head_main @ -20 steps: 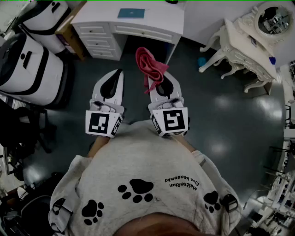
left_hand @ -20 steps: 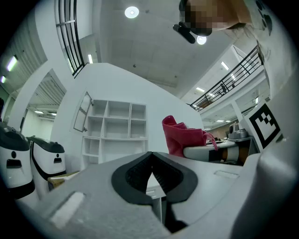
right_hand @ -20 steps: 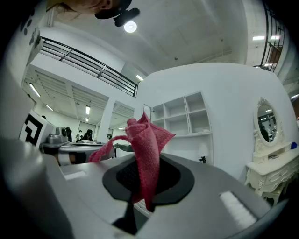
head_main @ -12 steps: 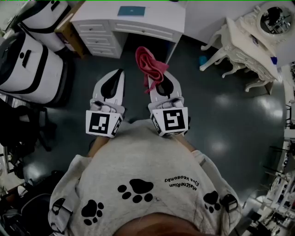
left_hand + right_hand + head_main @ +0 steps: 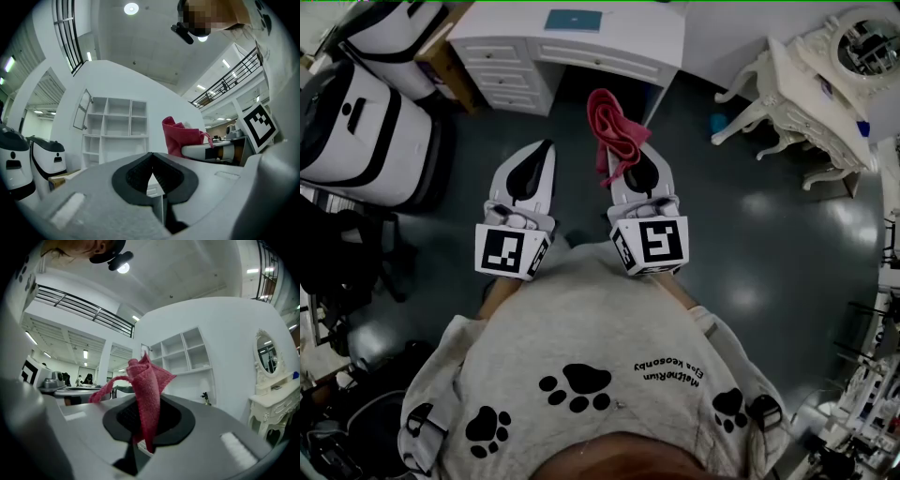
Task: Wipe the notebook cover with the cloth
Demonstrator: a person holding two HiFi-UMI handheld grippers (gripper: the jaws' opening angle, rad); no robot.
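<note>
One red cloth (image 5: 614,131) is pinched in the right gripper (image 5: 637,167), held out in the air ahead of the person and above the dark floor (image 5: 750,234). In the right gripper view the jaws are pressed onto a folded strip of the cloth (image 5: 146,385); most of it sticks up past the tips of the right gripper (image 5: 147,417), a loose corner trails to one side, and a short end hangs below the pads.

Beside it, with a clear gap between the two, the left gripper (image 5: 542,150) points the same way. Its jaws are pressed together with nothing between them, as the left gripper view shows (image 5: 151,171); the cloth (image 5: 180,136) appears there off to the side.

Ahead of both tips stands a white desk (image 5: 553,47) with drawers. A teal flat item (image 5: 574,20) lies on its top, well back from the front edge and well apart from the cloth; whether it is the notebook cannot be told.

Open glossy floor runs right of the grippers as far as the curved legs of an ornate white dressing table (image 5: 825,84). Large white and black cases (image 5: 356,131) crowd the left side. A white shelf unit (image 5: 115,129) stands against the wall.
</note>
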